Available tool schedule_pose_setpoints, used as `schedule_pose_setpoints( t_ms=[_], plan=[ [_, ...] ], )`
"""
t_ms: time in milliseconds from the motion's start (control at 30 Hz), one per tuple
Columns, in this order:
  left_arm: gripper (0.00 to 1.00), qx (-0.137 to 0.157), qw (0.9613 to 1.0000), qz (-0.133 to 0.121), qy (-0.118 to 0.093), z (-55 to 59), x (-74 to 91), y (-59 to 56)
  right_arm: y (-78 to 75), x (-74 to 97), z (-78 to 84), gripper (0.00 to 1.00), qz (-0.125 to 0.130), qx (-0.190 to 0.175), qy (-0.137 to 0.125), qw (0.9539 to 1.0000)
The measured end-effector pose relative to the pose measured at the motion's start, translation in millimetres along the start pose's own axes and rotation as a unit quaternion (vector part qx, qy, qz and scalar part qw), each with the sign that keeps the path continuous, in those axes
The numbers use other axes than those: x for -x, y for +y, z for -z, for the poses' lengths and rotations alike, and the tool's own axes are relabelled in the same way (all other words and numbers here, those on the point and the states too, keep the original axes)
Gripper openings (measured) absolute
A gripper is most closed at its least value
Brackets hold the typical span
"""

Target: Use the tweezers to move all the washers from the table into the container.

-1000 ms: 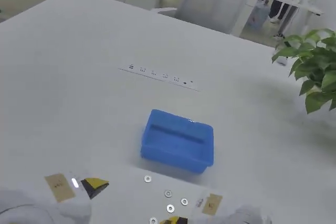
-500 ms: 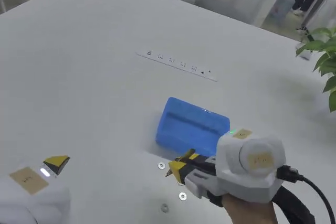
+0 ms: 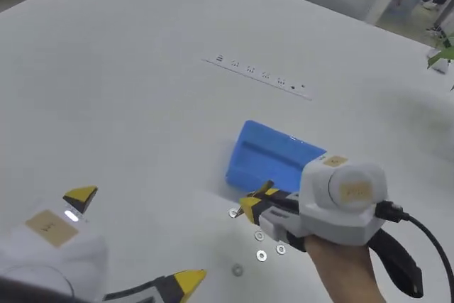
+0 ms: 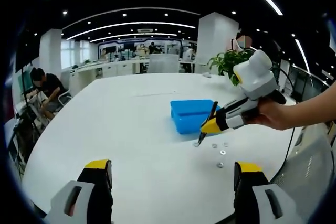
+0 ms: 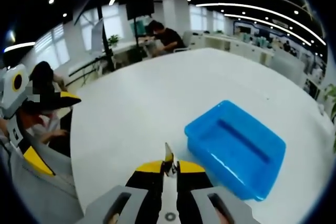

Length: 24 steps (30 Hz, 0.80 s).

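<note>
Bright ceiling strips; soft, perhaps motion-blurred edges.

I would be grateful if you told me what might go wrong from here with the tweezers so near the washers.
The washers lie flat on the smooth table, so the fine tweezers held in the right gripper may slip off one or flick it away. The washers lie close together, so the tip may nudge a neighbour out of place. The container stands right beside the tip; a careless swing might bump it.
</note>
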<state>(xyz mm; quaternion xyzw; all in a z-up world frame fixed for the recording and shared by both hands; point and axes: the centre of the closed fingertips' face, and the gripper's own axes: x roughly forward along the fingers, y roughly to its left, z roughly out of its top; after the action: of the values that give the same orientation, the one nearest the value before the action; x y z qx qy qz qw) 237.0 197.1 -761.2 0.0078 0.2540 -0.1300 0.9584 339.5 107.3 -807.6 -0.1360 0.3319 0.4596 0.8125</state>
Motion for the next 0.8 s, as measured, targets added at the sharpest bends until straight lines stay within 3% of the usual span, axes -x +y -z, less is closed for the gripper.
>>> schedule_pose_setpoints(
  t_ms=[467, 800],
  plan=[
    [0.96, -0.013, 0.9998, -0.001, 0.012, 3.6, -1.7, -0.1, -3.1, -9.4, 5.4, 0.05, -0.001, -0.006, 0.008, 0.9999],
    [0.95, -0.015, 0.9998, -0.007, 0.01, 3.0, -1.0, 3.1, -2.6, -12.4, 4.2, 0.02, 0.016, 0.005, 0.012, 0.9998]
  ],
)
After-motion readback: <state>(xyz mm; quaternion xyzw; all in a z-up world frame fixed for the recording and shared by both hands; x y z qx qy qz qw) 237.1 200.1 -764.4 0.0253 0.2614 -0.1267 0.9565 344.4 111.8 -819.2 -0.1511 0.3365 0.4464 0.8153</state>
